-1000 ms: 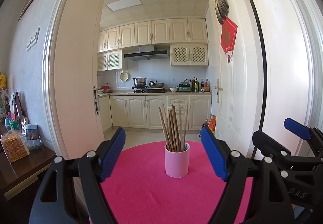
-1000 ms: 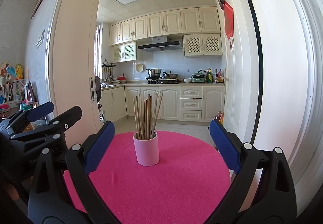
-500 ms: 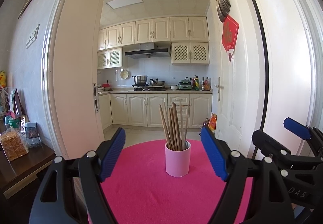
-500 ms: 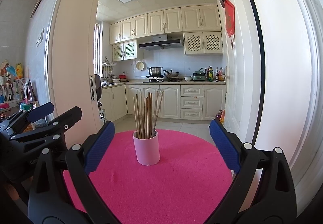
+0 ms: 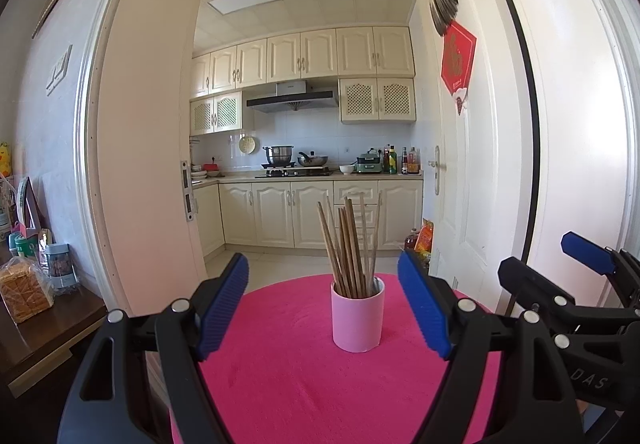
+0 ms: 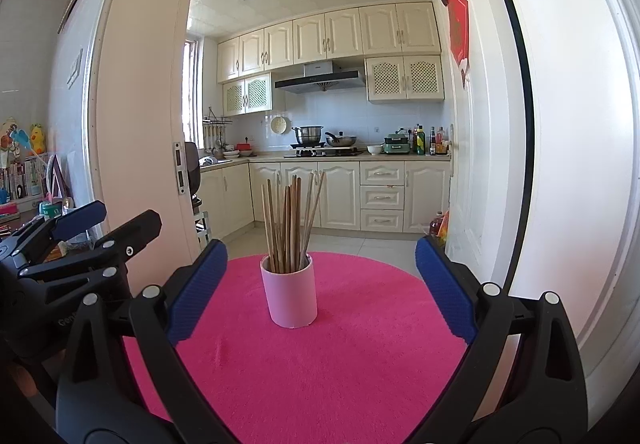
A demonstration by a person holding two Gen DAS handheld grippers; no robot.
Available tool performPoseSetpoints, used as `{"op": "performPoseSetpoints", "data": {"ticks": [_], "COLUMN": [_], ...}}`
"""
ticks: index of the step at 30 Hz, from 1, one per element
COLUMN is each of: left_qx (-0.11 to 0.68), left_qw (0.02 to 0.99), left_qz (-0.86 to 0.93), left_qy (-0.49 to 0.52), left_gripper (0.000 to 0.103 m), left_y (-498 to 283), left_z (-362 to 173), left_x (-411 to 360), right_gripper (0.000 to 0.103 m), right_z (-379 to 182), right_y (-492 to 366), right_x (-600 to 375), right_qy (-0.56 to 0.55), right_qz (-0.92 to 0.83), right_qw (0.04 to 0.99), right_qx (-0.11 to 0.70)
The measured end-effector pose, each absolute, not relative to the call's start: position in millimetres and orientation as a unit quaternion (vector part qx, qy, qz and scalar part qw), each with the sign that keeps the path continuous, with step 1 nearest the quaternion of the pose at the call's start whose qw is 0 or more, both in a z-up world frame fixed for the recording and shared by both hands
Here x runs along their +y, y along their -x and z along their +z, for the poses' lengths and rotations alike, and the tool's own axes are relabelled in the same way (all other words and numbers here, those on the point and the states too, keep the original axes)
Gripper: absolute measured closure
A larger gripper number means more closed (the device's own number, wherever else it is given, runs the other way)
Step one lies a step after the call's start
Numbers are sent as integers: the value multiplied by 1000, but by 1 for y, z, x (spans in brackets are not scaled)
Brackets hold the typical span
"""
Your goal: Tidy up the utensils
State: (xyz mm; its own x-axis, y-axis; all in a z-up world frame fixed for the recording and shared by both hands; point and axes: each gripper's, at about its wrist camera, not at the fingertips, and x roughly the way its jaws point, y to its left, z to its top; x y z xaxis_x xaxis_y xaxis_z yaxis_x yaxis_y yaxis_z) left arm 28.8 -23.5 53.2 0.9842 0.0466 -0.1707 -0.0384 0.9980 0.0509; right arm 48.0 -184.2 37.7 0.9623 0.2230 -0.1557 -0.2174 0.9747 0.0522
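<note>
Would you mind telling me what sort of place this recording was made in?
Most likely a home, at a pink-covered round table just outside the kitchen doorway: cream cabinets, a range hood above pots on a stove, and a pink cup of chopsticks.

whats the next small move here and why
Probably ease the right gripper forward toward the chopsticks. Both it and the left gripper are open and empty, short of the pink cup, and all the chopsticks stand bunched in that cup on the pink mat.
</note>
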Motion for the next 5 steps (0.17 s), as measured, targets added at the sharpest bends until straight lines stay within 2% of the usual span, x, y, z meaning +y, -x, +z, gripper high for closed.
{"op": "performPoseSetpoints", "data": {"ticks": [5], "left_qx": [106], "left_qw": [994], "left_qz": [21], "left_qy": [-18], "left_gripper": [27], "left_y": [-48], "left_z": [43], "left_x": [-20], "right_gripper": [10], "right_z": [27], "right_y": [-68], "right_x": [-183], "right_qy": [-20], "right_qz": [116], "right_qw": [988], "right_qx": [101]}}
